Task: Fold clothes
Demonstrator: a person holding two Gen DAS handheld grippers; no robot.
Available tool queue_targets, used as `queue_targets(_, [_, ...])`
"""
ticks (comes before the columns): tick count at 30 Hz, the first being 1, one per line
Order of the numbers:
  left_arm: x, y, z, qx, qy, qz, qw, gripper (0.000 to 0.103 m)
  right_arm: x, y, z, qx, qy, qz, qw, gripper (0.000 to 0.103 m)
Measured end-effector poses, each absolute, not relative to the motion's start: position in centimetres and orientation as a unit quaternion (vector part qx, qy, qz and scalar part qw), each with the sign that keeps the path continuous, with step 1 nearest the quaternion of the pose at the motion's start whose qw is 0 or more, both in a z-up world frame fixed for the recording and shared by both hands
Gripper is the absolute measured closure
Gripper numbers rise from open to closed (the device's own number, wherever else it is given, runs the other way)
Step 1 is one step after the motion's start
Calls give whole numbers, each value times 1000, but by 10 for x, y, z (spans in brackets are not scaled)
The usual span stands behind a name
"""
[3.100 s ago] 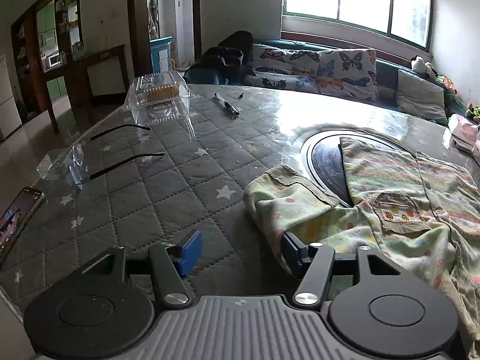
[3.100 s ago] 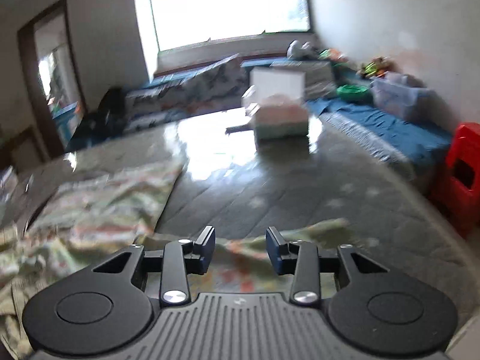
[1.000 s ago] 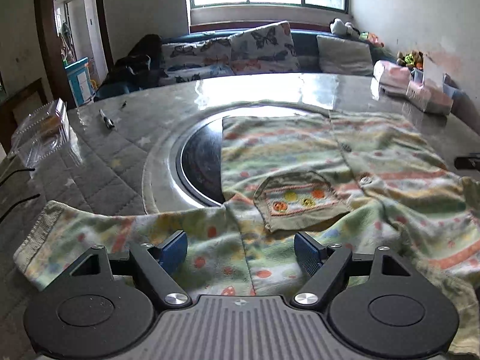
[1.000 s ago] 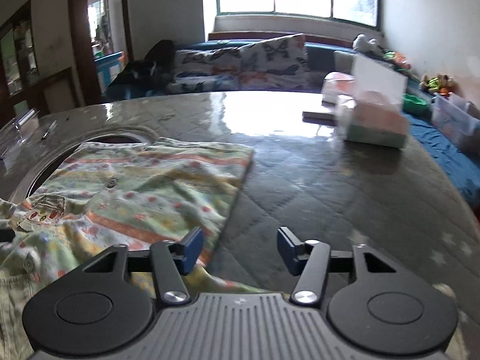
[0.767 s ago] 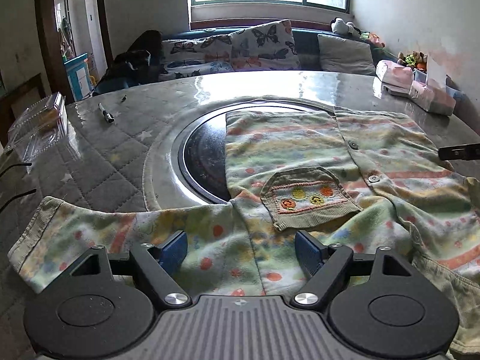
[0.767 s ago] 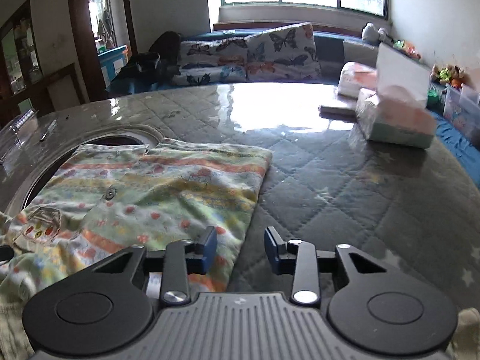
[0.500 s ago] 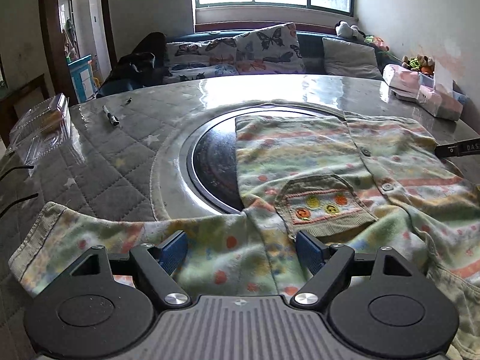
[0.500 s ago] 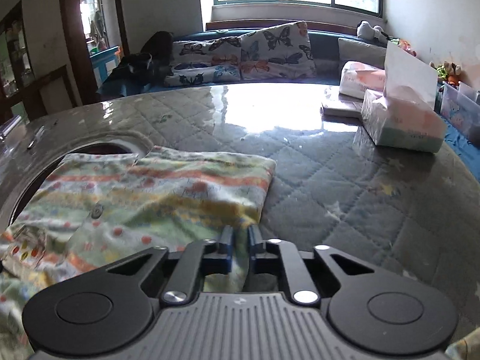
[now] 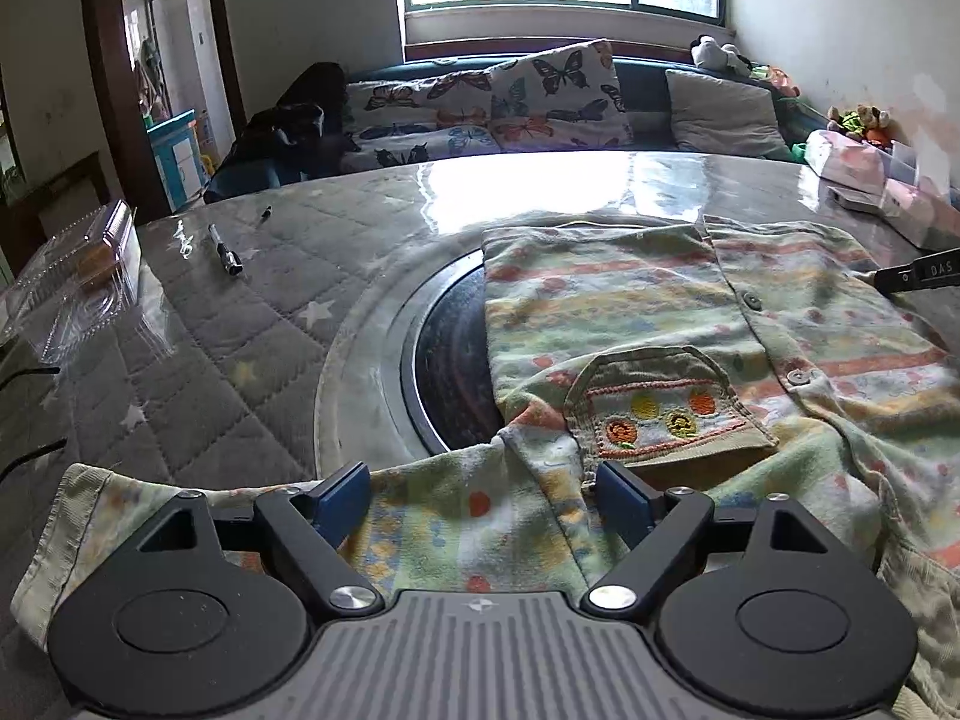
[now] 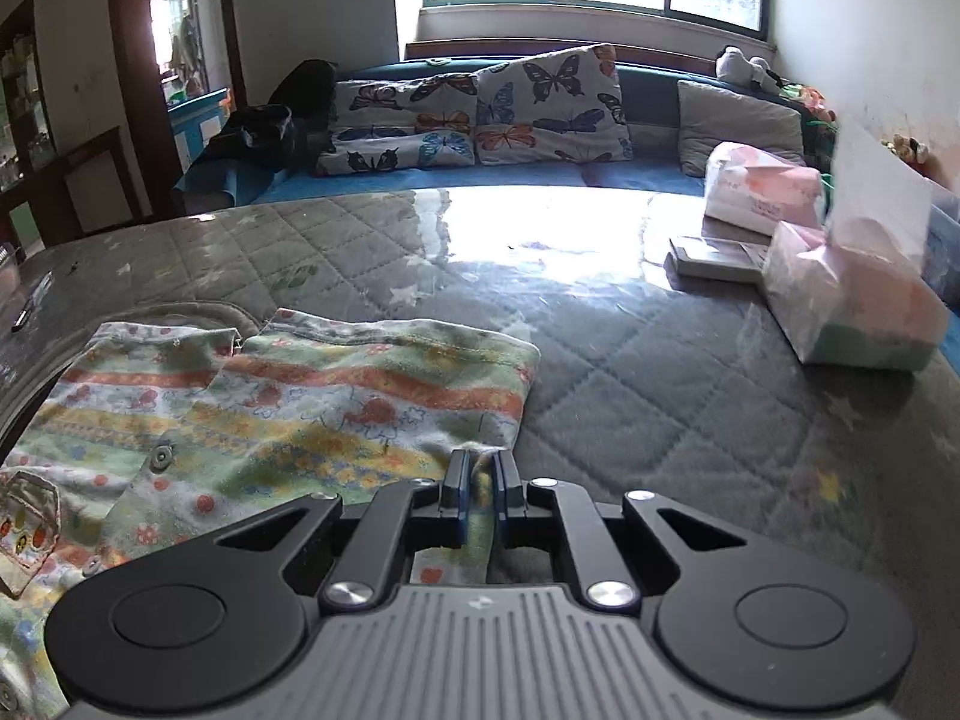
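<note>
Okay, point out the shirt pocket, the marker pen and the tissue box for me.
shirt pocket (image 9: 666, 414): left wrist view, on the embroidered front.
marker pen (image 9: 224, 251): left wrist view, middle of its barrel.
tissue box (image 10: 858, 324): right wrist view, on its near side face.

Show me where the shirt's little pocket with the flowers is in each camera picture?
Left wrist view: the pocket sits right of centre on the shirt, just beyond the left gripper.
Right wrist view: the pocket is at the far left edge, partly cut off, left of the right gripper.
Shared landmark: the butterfly pillows behind the table.
</note>
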State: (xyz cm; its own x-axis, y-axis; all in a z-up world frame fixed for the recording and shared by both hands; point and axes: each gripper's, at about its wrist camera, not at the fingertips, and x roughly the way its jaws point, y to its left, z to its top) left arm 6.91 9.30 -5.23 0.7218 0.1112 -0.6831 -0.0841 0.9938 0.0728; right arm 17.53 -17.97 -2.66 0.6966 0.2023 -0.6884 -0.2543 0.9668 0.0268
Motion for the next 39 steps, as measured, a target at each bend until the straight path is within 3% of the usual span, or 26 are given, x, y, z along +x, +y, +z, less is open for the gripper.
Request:
queue_targets(4, [61,92,-50,24,372,58,926,18,169,-181,-23,-56,365,129,920,88])
queue_targets(9, [39,78,-38,29,357,47,932,23,123,-195,-10,-81,353,149,920,70])
queue_targets(15, [18,52,-24,23,346,-19,938,39,58,-210,7,-89,340,169,921,66])
queue_targets(18, [15,40,-29,17,351,-42,935,56,34,-228,5,-77,339,149,926,65])
queue_targets(22, [8,23,-35,25,358,-74,930,65,19,-264,-11,-41,363,103,925,65])
queue_targets(39, [-5,17,-40,45,369,-101,923,64,-5,-361,-14,7,341,-25,940,58])
